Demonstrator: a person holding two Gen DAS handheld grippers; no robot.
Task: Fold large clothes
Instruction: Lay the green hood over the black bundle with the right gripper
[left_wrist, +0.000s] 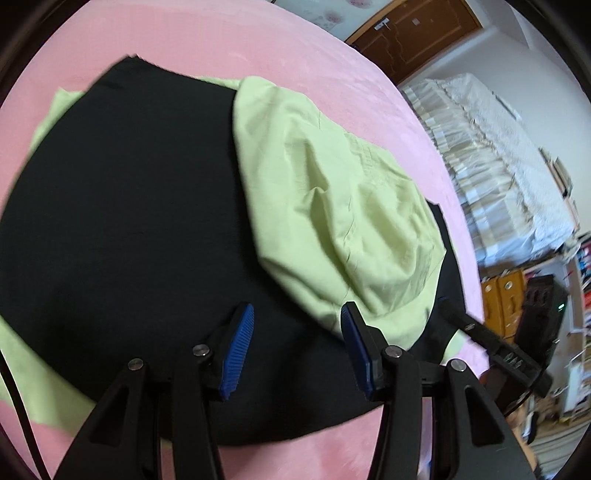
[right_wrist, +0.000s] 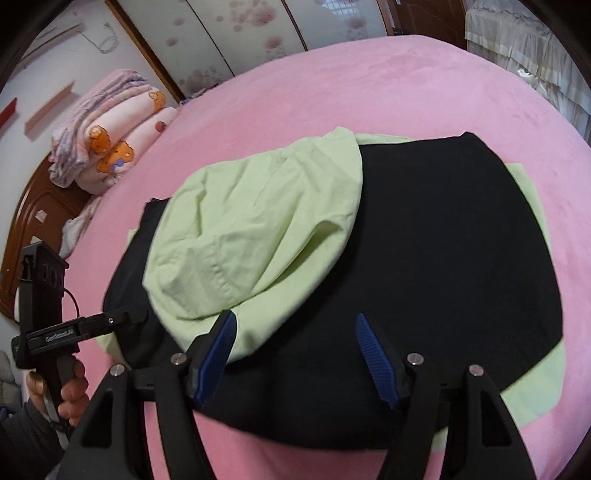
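Both hand-held grippers, left (left_wrist: 297, 347) and right (right_wrist: 295, 354), hover wide and empty at the near edge of the bed (right_wrist: 369, 92), where the green garment (right_wrist: 251, 229), folded over the black cloth (right_wrist: 443, 258), lies nearer the left.

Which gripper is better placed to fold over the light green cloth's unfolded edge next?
Probably right: the right gripper hangs open nearest the flat light green edge beside the black cloth, while the left gripper, also open, sits by the already folded green flap.
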